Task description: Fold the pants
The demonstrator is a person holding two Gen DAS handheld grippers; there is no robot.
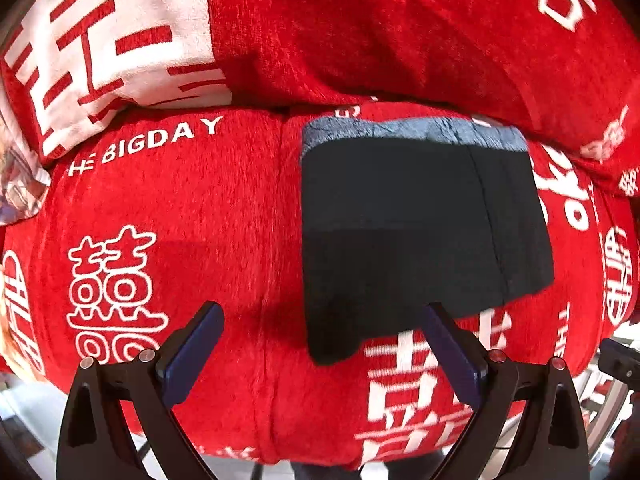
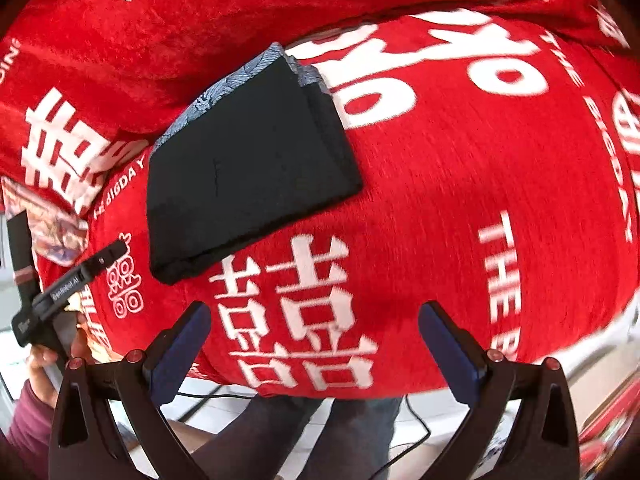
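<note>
In the left wrist view, a white-and-red cushion (image 1: 108, 52) with large printed characters leans at the far left, above a plush red blanket (image 1: 224, 220) printed with white characters and the words "BIGDAY". The surface under the blanket cannot be made out. Right of centre on this blanket lies the dark navy pair of pants (image 1: 420, 232), folded into a flat rectangle with a grey-blue patterned waistband along its far edge. The left tongs (image 1: 322, 344) hang above the blanket with their blue-padded fingers spread wide, holding nothing; the right finger overlaps the pants' near edge in the picture.

In the right wrist view, a hand (image 2: 44, 360) in a maroon sleeve holds the left tool at the far left edge. The folded pants (image 2: 248, 168) lie left of centre, corner turned toward the camera. The right tongs (image 2: 314, 340) hover near the blanket's front edge, fingers wide apart and empty, clear of the pants.
</note>
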